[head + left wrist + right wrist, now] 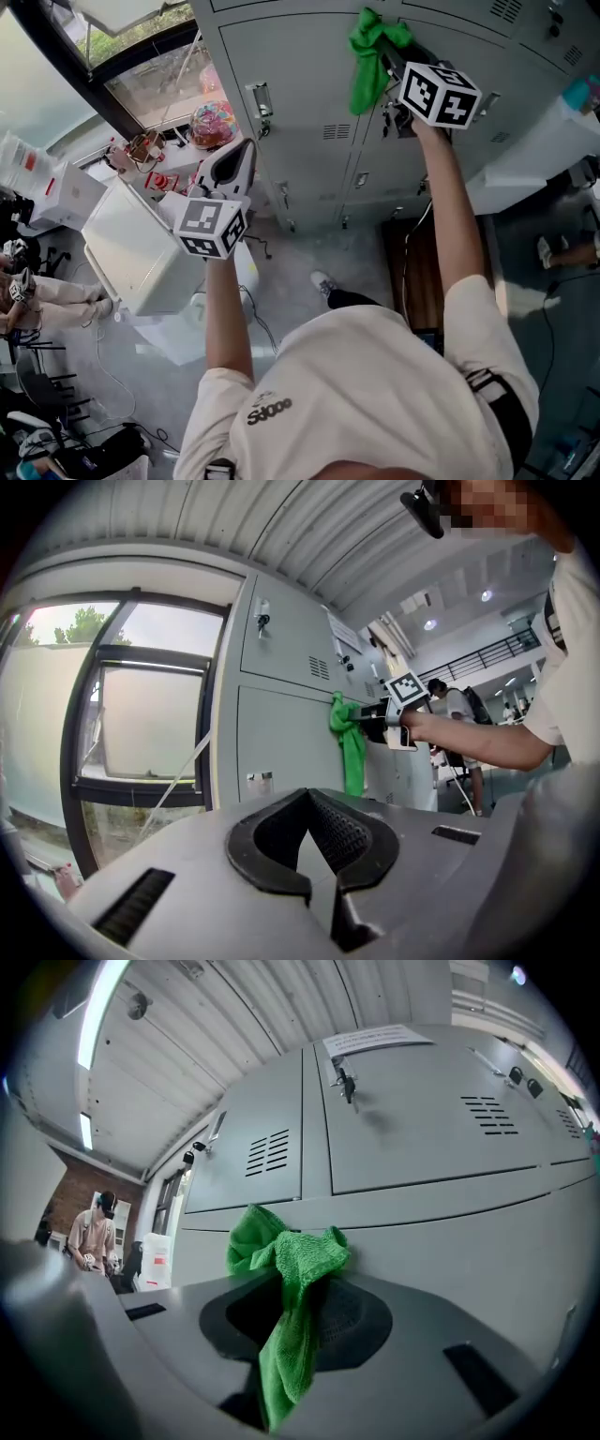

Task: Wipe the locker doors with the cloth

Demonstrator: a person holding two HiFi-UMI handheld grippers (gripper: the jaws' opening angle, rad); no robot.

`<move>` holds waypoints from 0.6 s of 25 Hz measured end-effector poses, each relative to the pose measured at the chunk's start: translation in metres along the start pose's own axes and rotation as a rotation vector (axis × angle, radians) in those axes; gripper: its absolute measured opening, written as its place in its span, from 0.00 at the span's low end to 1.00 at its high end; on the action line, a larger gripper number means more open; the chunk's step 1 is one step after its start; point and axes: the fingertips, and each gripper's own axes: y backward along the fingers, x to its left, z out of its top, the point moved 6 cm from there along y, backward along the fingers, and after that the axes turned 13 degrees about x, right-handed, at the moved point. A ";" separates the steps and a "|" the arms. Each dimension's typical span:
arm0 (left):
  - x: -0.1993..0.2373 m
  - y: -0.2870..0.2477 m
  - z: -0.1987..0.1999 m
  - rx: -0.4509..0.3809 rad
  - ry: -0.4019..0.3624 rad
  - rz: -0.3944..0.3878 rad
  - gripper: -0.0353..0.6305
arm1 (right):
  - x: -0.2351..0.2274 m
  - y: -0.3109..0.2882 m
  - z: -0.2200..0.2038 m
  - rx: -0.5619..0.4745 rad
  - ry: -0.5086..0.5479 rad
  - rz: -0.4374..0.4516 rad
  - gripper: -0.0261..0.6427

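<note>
Grey steel locker doors [309, 84] formed bank ahead. Green cloth [291, 1279] was bunched at upper door, against or just off panel; contact not certain. Free end hung down. Right tool [300, 1321] was clenched on cloth fold. Left tool [314, 874] was held low, well apart from lockers, jaws drawn together on nothing. Judgement: clean wipe called for wad pressed flat, overlapping strokes, care around key lock [343, 1080] and vents [270, 1152].

The right arm is stretching forward, almost straight, with the right gripper [389, 58] pinching the cloth [367, 70] between its jaws. The left arm is bending at the elbow, holding the left gripper [242, 155] lower, jaws together and empty.
</note>
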 end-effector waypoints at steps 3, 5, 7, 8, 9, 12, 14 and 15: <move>-0.004 -0.007 0.001 -0.003 0.000 -0.020 0.08 | -0.006 0.002 -0.005 0.008 0.020 -0.019 0.13; -0.004 -0.008 0.001 0.000 0.000 -0.024 0.07 | -0.002 0.000 -0.006 0.004 0.028 -0.014 0.13; -0.002 -0.004 -0.002 0.005 0.004 -0.017 0.08 | 0.006 -0.005 -0.006 0.000 0.036 0.001 0.13; 0.000 -0.002 -0.004 0.008 0.008 -0.010 0.08 | 0.013 -0.008 -0.007 -0.001 0.044 0.013 0.13; 0.003 0.002 -0.006 0.012 0.012 0.000 0.08 | 0.021 -0.012 -0.007 -0.002 0.054 0.025 0.13; 0.011 0.011 -0.012 0.022 0.024 0.026 0.08 | 0.047 -0.025 -0.009 -0.005 0.099 0.051 0.13; 0.012 0.017 -0.014 0.027 0.020 0.034 0.08 | 0.066 -0.034 -0.010 -0.002 0.131 0.073 0.13; 0.013 0.020 -0.016 0.028 0.020 0.040 0.08 | 0.077 -0.039 -0.011 0.003 0.145 0.090 0.13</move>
